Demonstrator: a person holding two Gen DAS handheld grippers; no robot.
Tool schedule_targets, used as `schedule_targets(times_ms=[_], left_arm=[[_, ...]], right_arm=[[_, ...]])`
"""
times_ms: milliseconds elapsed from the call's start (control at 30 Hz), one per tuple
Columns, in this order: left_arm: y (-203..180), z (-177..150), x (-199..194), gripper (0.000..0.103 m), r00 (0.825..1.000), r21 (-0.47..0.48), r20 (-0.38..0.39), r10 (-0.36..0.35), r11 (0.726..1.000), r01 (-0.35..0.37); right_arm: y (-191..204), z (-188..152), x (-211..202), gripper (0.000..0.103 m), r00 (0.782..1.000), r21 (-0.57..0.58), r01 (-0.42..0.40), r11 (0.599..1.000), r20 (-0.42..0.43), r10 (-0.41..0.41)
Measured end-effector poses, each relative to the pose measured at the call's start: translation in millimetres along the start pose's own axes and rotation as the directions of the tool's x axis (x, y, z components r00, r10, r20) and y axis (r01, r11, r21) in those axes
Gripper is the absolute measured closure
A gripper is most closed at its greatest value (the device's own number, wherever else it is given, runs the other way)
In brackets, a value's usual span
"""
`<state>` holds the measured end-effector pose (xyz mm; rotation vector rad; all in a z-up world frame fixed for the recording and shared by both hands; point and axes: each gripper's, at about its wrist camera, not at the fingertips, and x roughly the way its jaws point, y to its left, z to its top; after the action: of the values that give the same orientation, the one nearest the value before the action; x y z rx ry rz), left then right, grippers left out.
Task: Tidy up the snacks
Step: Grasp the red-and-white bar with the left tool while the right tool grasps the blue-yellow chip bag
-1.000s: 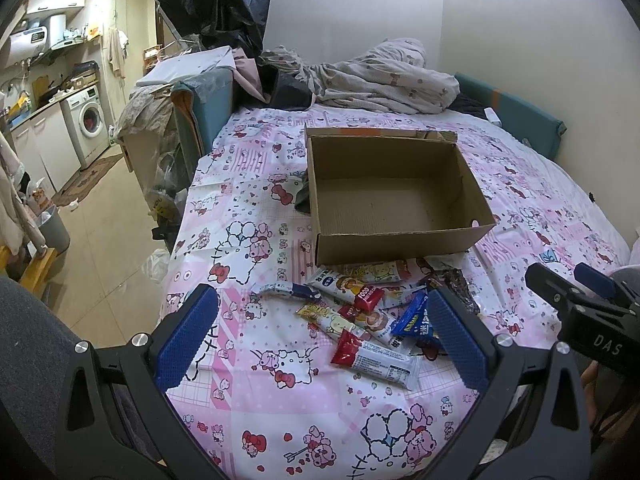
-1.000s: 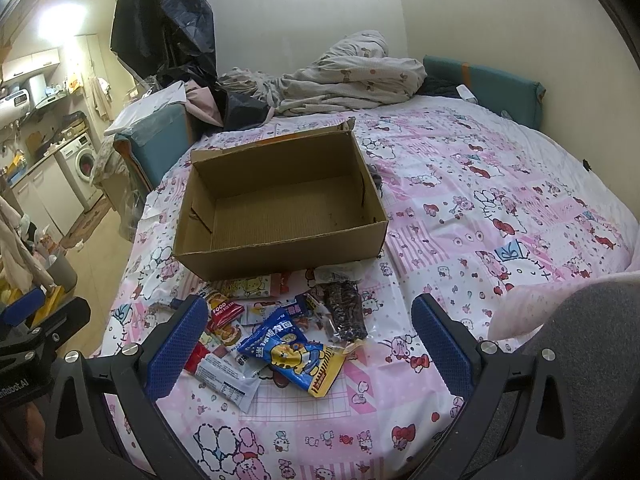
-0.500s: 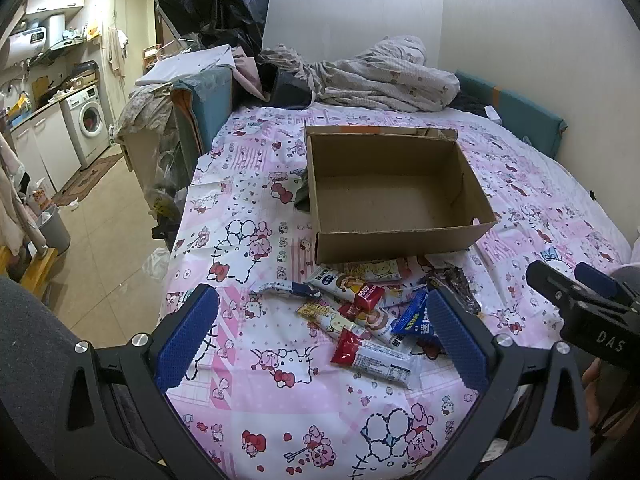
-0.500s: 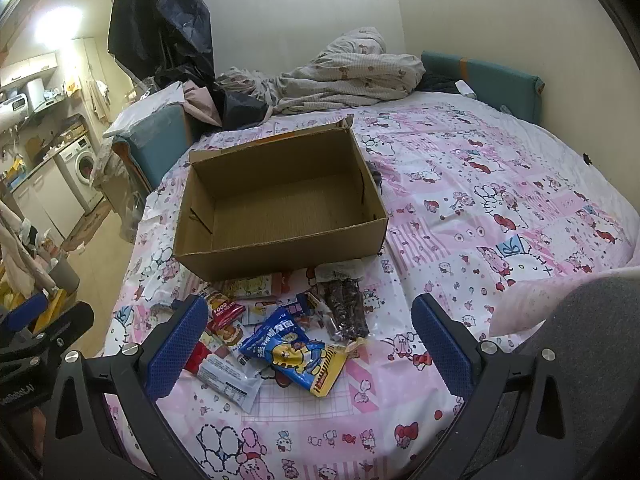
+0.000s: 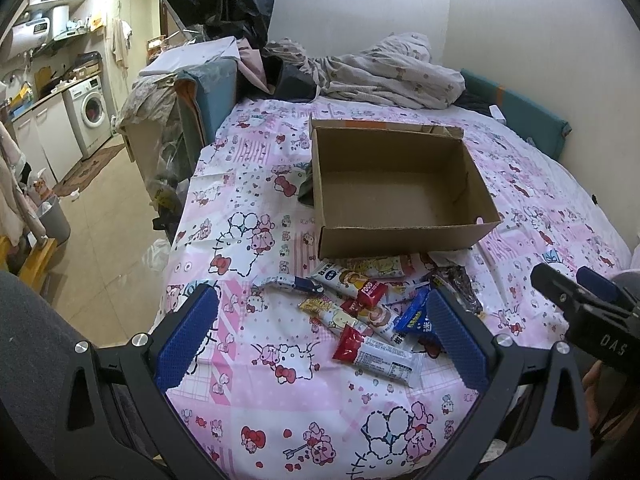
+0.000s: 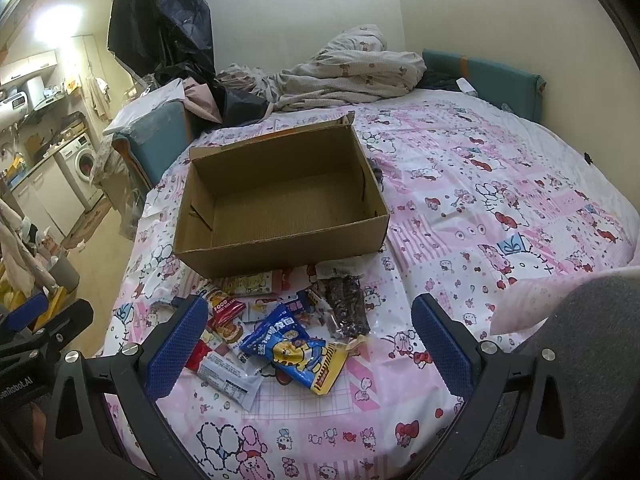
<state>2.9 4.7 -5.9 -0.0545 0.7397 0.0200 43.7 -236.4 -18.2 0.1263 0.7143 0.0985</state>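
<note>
Brown cardboard box sits open-topped on the bed, nothing inside it, w/ its flaps up at the far edge. Bed is covered w/ a pink cartoon-print sheet. Snack pile lies on the sheet just in front of the box's near wall, some packs touching or tucked against it. In the pile: blue & yellow bag nearest the right gripper, dark clear-wrapped pack just beyond it, red-ended white bar nearest the left gripper, red-labelled stick pack closer to the box; several packs overlap. Left gripper hovers above the near edge of the pile, both blue pads spread wide, nothing between them. Right gripper likewise hangs over the pile w/ jaws wide apart & empty; blue & yellow bag sits between its pads in view but not touched. From the left wrist cam the right gripper's black body shows at far right, a bit of a hand under it. Crumpled duvet is heaped at the far end of the bed, well apart from the box. Washing machine stands in the room off to the left.
</note>
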Motion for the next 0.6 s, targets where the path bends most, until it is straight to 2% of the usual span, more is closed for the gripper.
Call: schedule_targets(times_ms=[100,200,300,367,433,500,567,600], left_arm=[[4.7,9.1,7.2,0.0,0.999,-0.018,-0.043,0.018,1.0,-0.019],[18.4,24.4,21.7,0.0,0.991,-0.071,-0.121,0.054,0.995,-0.063],[33.4,30.1,39.3,0.0,0.979,-0.147,-0.199,0.035,0.987,-0.065],[40.6,28.7,57.2,0.002,0.959,-0.186,-0.28,0.032,0.979,-0.087],[44.5,20.6,73.3,0.01,0.937,-0.247,-0.348,-0.007,0.965,-0.085],[45.6,6.5,87.8,0.014,0.907,-0.326,-0.418,-0.051,0.94,-0.098],[40.0,-13.2,103.1,0.018,0.872,-0.418,-0.474,-0.122,0.903,-0.101],[34.8,-20.8,107.3,0.025,0.861,-0.448,-0.487,-0.144,0.888,-0.104]], right_arm=[[-7.9,7.5,7.9,0.0,0.997,0.033,-0.048,0.998,-0.051,0.049],[-21.8,18.5,18.9,0.0,0.993,0.097,-0.073,0.993,-0.084,0.081],[-32.2,26.1,40.7,0.0,0.983,0.146,-0.053,0.988,-0.164,0.077],[-41.9,32.3,54.2,0.0,0.972,0.179,-0.041,0.983,-0.222,0.081],[-48.7,32.6,66.5,0.0,0.961,0.218,-0.025,0.976,-0.264,0.083],[-55.0,31.7,74.3,0.0,0.956,0.24,-0.018,0.971,-0.282,0.087],[-58.0,28.1,81.0,0.0,0.954,0.243,-0.015,0.97,-0.289,0.086],[-58.9,25.8,83.7,0.0,0.952,0.244,-0.011,0.97,-0.294,0.085]])
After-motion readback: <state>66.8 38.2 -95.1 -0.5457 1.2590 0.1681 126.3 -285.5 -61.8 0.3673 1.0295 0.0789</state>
